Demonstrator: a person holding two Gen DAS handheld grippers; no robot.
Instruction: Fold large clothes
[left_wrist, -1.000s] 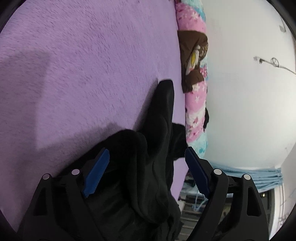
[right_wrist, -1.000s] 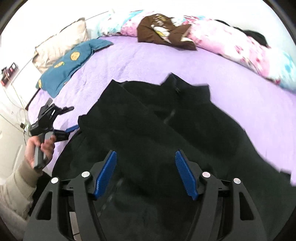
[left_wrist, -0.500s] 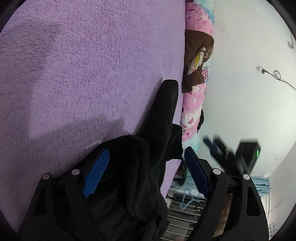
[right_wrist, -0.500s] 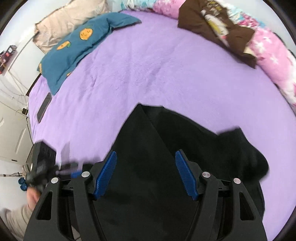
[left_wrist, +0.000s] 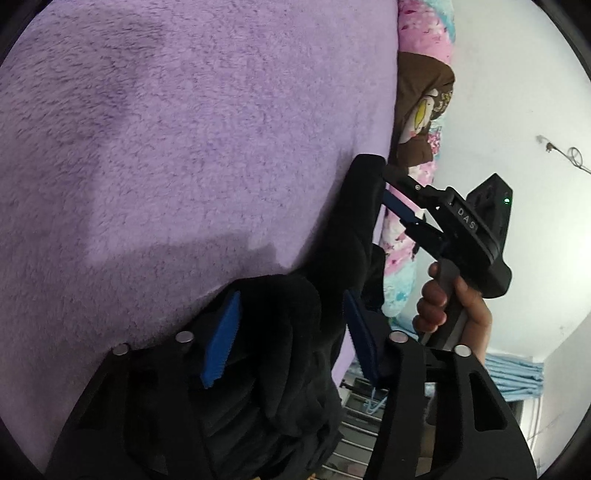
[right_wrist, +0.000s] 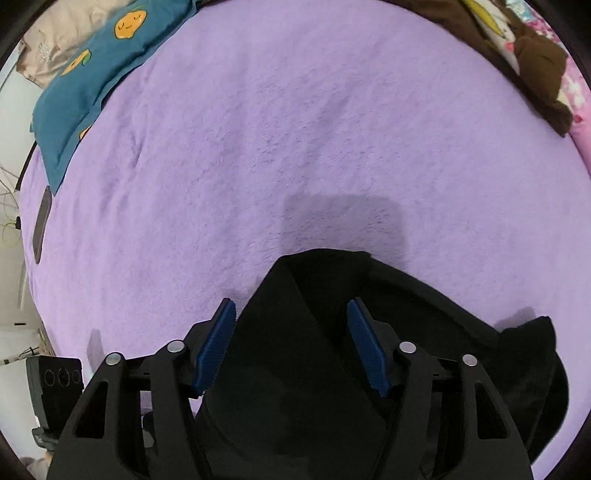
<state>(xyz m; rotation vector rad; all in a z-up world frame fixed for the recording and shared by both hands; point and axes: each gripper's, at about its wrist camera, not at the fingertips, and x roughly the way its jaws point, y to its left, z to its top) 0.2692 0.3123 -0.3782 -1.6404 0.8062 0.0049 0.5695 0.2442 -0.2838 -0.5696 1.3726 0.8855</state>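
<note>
A large black garment (left_wrist: 295, 332) lies bunched at the near edge of the purple fleece bed cover (left_wrist: 184, 147). My left gripper (left_wrist: 291, 336) is open with black cloth lying between its blue pads. In the left wrist view the right gripper (left_wrist: 400, 206) reaches to a far fold of the garment. In the right wrist view the right gripper (right_wrist: 291, 347) is open over a folded corner of the black garment (right_wrist: 314, 332), with cloth between the pads.
A teal pillow (right_wrist: 85, 85) with orange prints and a beige pillow lie at the far left. A brown garment (right_wrist: 524, 55) lies on a pink floral quilt (left_wrist: 399, 251) at the bed's edge. A dark phone (right_wrist: 41, 225) lies at the left. A drying rack (left_wrist: 362, 424) stands below the bed edge.
The black garment has been pulled toward the near edge of the bed, leaving more purple cover bare. The right gripper has come into the left wrist view beside the cloth.
</note>
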